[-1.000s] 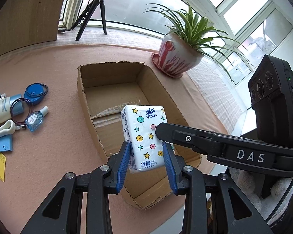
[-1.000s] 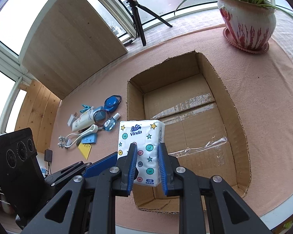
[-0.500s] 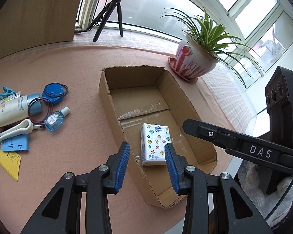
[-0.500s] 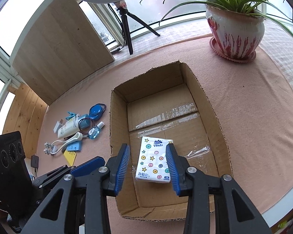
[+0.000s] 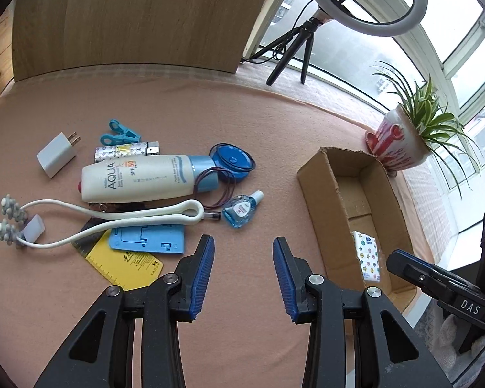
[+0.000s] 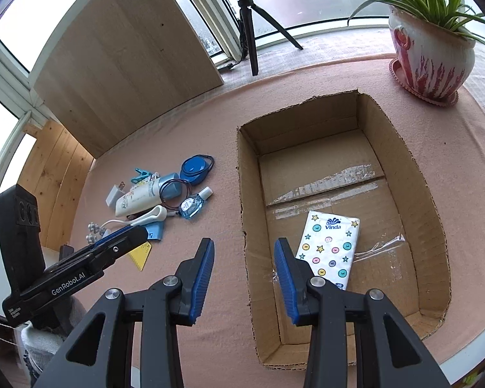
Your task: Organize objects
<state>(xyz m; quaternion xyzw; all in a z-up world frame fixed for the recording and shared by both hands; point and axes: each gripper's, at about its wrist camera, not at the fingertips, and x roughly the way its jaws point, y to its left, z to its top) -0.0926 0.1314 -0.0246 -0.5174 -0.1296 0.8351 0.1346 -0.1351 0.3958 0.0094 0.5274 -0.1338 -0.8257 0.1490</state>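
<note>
Tissue pack (image 6: 331, 249), a sec ago clamped by both grippers, now lies flat in cardboard box (image 6: 433, 213) at lower right of right-wrist frame; right gripper (image 6: 244, 258) and left gripper (image 5: 243, 260) both apart & empty, left now facing the clutter w/ sunscreen bottle (image 5: 135, 177) upper left, prob next pick.

The white plastic sunscreen bottle with a blue cap (image 5: 139, 177) carries "AQUA" in large letters and "SPF 50" in orange. The white tissue pack with coloured stars and dots (image 6: 331, 249) shows the blue brand "Vinda". The black right gripper (image 5: 401, 257), seen from the left wrist, bears "DAS". The black left gripper (image 6: 139, 231), seen from the right wrist, bears "GenRobot.AI".
</note>
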